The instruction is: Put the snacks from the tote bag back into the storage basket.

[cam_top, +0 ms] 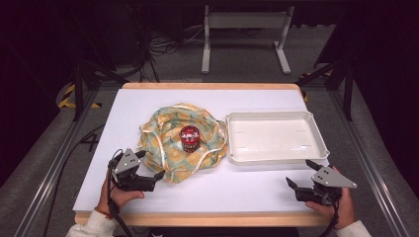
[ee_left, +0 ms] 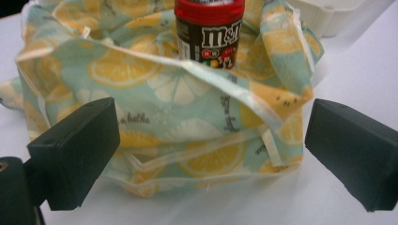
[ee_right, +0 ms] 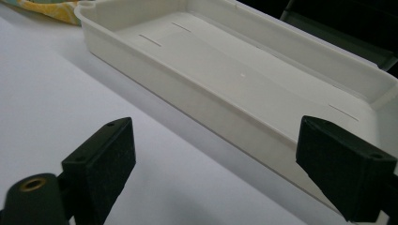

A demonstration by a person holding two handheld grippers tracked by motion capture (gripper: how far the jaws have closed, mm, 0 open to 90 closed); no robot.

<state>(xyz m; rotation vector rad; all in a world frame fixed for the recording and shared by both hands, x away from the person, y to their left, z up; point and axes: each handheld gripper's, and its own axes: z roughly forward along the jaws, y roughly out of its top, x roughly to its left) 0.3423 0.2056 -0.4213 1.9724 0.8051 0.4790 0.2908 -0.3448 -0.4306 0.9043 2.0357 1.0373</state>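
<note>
A crumpled cloth bag [cam_top: 178, 140] printed with lemon slices lies mid-table, with a red-lidded M&M's tub [cam_top: 189, 138] standing upright in its middle. In the left gripper view the tub [ee_left: 210, 30] rises behind the bag's folded rim [ee_left: 187, 112]. My left gripper [cam_top: 152, 165] rests at the bag's near-left edge, jaws open, nothing between them. An empty white tray [cam_top: 276, 136] sits to the bag's right. Near the front right edge my right gripper [cam_top: 301, 174] stands open, facing the tray's near wall [ee_right: 197, 101].
The white table top [cam_top: 222, 190] has bare room along its front, between the two grippers. A metal stand [cam_top: 244, 34] and cables sit on the floor beyond the far edge. Frame rails run along both sides of the table.
</note>
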